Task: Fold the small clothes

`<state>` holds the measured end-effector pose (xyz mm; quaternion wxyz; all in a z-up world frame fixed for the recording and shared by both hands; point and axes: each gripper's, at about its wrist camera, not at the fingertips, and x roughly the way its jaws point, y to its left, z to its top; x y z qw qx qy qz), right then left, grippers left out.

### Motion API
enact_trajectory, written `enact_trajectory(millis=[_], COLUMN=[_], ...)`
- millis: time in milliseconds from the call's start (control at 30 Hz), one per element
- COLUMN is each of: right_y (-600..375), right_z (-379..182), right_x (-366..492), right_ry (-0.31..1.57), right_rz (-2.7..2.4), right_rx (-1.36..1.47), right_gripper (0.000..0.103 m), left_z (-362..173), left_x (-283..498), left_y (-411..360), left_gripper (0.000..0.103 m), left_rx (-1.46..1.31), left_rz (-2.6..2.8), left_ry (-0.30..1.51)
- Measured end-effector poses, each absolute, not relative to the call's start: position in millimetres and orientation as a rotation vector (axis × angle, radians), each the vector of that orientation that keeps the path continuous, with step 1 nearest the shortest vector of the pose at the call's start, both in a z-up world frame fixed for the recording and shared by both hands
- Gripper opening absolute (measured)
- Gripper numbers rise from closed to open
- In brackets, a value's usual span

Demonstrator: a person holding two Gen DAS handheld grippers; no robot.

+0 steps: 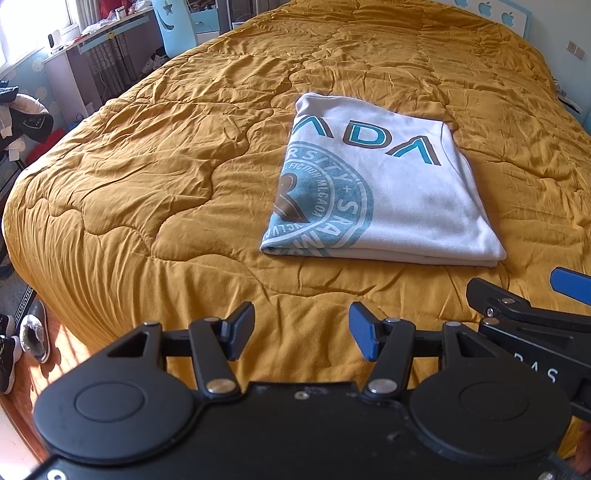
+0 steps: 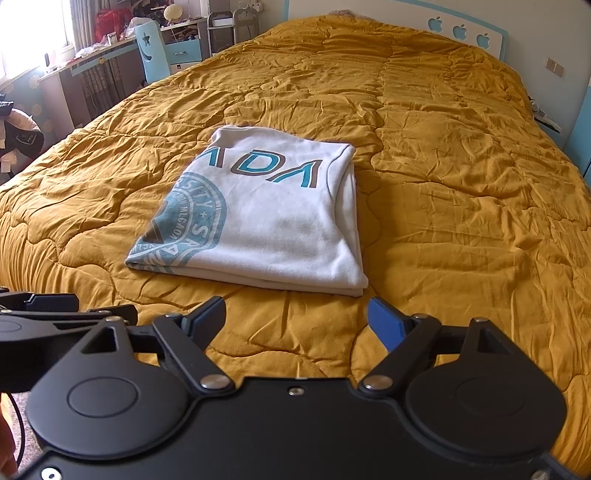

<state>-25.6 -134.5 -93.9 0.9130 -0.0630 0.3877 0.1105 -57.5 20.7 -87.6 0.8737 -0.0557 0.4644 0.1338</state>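
Mustard quilt (image 1: 155, 155) covers the whole bed, and on it lies the white printed shirt (image 1: 384, 195), folded into a flat rectangle with 2 layers showing along its near edge. Your left gripper (image 1: 302, 330) hangs over the quilt just short of that near edge, jaws parted and holding nothing; your right gripper (image 2: 295, 321) sits beside it, likewise spread and empty, each visible at the edge of the other's camera view.

The fold looks close to finished, so the step in hand is likely a last halving or a tidy-up. If you fold again, take the 2 near corners of the shirt together, pinch through every layer, and lift evenly so the lower layer does not slide out. The quilt under the shirt is soft and rumpled, so come in low and flat or you may catch bedding with the cloth.

Room is generous: open quilt lies on all 4 sides of the shirt, and the headboard (image 2: 461, 29) stands well beyond its far edge. Left of the shirt the bed drops away to the floor, where shoes (image 1: 35, 332) sit, and a cluttered desk (image 1: 107, 33) stands farther off that way.
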Motion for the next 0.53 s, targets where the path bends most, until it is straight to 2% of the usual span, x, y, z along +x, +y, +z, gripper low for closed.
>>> enact_trajectory(millis=[533], right_y=[-135.8], right_z=[-95.2], right_x=[-22.9], right_ry=[0.805], right_rz=[0.222], right_rx=[-0.129], right_gripper=[0.085], left_z=[-90.6], left_x=[-55.0], left_y=[20.7], left_gripper=[0.06], left_rx=[-0.13], left_rz=[0.271], left_ry=[0.969])
